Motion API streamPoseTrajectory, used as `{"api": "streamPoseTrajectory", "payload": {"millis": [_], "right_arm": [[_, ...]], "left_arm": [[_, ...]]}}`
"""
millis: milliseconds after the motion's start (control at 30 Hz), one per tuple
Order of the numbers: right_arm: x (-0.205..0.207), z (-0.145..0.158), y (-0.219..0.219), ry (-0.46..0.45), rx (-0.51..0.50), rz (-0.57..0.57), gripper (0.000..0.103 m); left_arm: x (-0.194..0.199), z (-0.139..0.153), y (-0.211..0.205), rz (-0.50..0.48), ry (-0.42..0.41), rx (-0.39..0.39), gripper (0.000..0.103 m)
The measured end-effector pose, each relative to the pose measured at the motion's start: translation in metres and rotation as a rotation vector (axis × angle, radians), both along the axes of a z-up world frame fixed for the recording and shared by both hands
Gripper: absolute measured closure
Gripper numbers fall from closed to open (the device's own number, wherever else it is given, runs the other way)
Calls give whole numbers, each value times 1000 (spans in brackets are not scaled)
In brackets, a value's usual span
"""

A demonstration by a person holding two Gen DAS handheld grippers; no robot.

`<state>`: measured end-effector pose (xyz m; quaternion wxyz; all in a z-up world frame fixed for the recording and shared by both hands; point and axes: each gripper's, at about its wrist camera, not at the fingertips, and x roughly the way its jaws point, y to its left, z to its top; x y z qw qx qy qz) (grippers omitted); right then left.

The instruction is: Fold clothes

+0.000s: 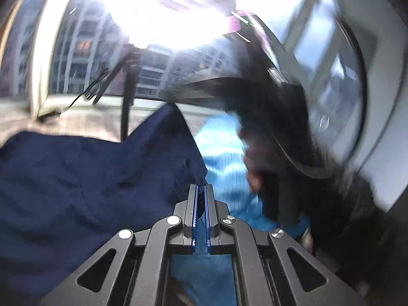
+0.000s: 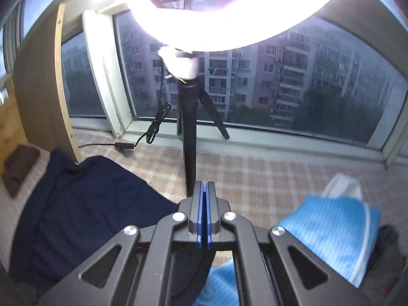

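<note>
Navy garment (image 1: 76, 178) fabric is seen spread to the left of the left gripper (image 1: 201, 191), with an edge of it running up to the tips; the narrow slot between the blue pads appears to pinch that edge, though the blur leaves this a judgement. Light blue striped clothing (image 1: 224, 148) is seen ahead and to the right of those jaws, and a blurred dark shape, not identifiable, crosses the view further right.

In the right wrist view, the right gripper (image 2: 204, 191) is shown with its pads pressed together and nothing visibly between them. The navy garment (image 2: 84, 196) lies low and to the left of these jaws on the checked surface (image 2: 267, 173); a light blue striped piece (image 2: 329, 232) sits to their right, apparently already bundled or folded. A ring light on a tripod (image 2: 190, 137) stands straight ahead, just beyond the tips, before a window (image 2: 306, 81).

The step in hand is judged to be lifting or drawing the navy garment by its edge. It would be done well if the pinch were kept on the hem, a second corner were taken by the right gripper, and the cloth were carried flat, clear of the tripod legs.

No brand, label or legible writing can be made out.
</note>
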<state>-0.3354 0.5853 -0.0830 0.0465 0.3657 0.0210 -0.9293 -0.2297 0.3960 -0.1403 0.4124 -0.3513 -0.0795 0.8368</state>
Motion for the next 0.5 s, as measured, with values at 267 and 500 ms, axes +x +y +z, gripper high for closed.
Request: {"api": "streamPoseTrajectory", "payload": {"millis": [267, 500], "right_arm": [[-12, -24, 23, -98, 26, -45, 101], [-12, -31, 36, -115, -13, -58, 101]], "left_arm": [[14, -13, 23, -120, 66, -162, 96], [14, -6, 16, -84, 159, -238, 74]]}}
